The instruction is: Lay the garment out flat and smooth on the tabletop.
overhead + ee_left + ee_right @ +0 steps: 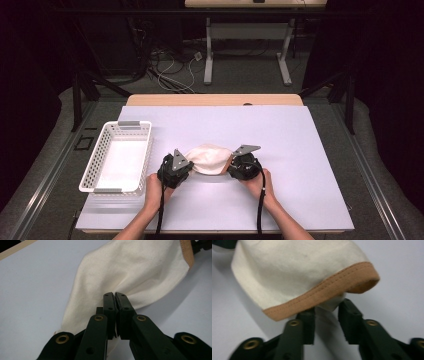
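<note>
A cream cloth (210,159) with a tan stitched hem (322,291) hangs bunched between my two grippers over the white table top (280,135). My left gripper (192,167) is shut on the cloth's left end; in the left gripper view its jaws (115,295) meet tightly on a fold of the cream fabric (130,270). My right gripper (231,165) holds the opposite end. In the right gripper view its jaws (327,308) stand a little apart, with a wad of cloth (294,272) just under the hem pinched between them. The cloth casts a shadow on the table beneath.
A white plastic basket (94,172) with nothing in it stands at the table's left, close to my left hand. The table's wooden far edge (215,100) lies beyond the cloth. On the floor behind are another table's legs and cables (170,70).
</note>
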The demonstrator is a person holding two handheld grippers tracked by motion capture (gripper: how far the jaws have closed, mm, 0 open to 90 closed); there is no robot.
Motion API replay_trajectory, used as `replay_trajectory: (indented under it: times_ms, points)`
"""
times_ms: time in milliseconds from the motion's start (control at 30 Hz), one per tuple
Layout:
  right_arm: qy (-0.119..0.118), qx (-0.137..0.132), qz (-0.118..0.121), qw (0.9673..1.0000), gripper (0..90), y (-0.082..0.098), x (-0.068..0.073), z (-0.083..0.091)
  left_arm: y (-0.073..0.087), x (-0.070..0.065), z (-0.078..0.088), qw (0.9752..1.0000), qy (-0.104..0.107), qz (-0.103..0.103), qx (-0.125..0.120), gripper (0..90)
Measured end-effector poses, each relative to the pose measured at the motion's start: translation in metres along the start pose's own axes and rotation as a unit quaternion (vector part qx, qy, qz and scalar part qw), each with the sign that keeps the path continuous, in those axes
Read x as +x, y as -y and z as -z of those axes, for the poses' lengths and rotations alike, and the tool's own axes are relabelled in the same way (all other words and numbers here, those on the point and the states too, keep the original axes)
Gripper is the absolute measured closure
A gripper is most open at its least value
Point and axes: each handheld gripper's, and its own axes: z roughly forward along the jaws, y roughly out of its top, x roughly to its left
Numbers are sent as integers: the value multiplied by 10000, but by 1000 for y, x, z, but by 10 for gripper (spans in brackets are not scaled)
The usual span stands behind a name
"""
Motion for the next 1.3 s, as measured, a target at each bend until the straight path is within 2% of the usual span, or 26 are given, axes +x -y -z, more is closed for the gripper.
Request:
replay_trajectory:
  times_ms: [33,100,233,300,333,367,500,633,767,833,900,1000,1033,1067,1100,1133,1200,1300]
  points:
    - [-6,-48,-62,10000,822,0,1,1,0,-1,0,10000,19,-17,-6,879]
    - [12,-81,47,10000,854,-1,1,5,-1,-2,2,9999,-5,-101,-25,884]
    - [-7,-186,100,9998,863,-4,4,13,-2,-4,6,9998,-48,-145,-112,888]
    - [-34,-163,169,9997,864,-6,6,19,-3,-4,10,9996,-121,-165,-198,888]
    - [-39,-246,190,9995,864,-7,7,22,-3,-3,11,9994,-168,-158,-254,888]
    - [-98,-245,175,9995,864,-9,7,26,-3,-2,13,9992,-213,-105,-317,888]
    - [-75,-414,151,9990,864,-14,6,42,-1,5,16,9983,-400,98,-402,888]
    - [75,-472,15,9989,864,-13,-3,49,2,8,9,9986,-408,246,-222,887]
    - [125,-217,-47,9997,861,-5,-11,40,3,3,0,9996,-272,97,29,868]
    - [98,-188,-107,9997,858,-3,-12,38,2,0,-1,9998,-165,-57,94,816]
    - [112,-202,-66,9997,853,-3,-12,39,0,-4,-1,9997,-98,-150,147,700]
    - [68,-214,-77,9997,843,-3,-11,38,-3,-12,-3,9994,49,-273,210,476]
    - [50,-227,-52,9997,840,-3,-11,38,-3,-14,-3,9990,202,-317,230,404]
    - [56,-165,-65,9998,835,-4,-10,38,-4,-16,-3,9988,218,-377,240,375]
    - [40,-138,-74,9999,825,-4,-10,39,-5,-19,-4,9982,235,-472,287,353]
    - [43,-243,-38,9997,820,-3,-10,37,-6,-21,-6,9974,257,-575,351,337]
    - [35,-188,-83,9998,803,-3,-9,36,-6,-25,-9,9968,270,-631,403,337]
    - [10,-161,-56,9999,774,-3,-8,34,-5,-28,-14,9952,165,-813,510,423]
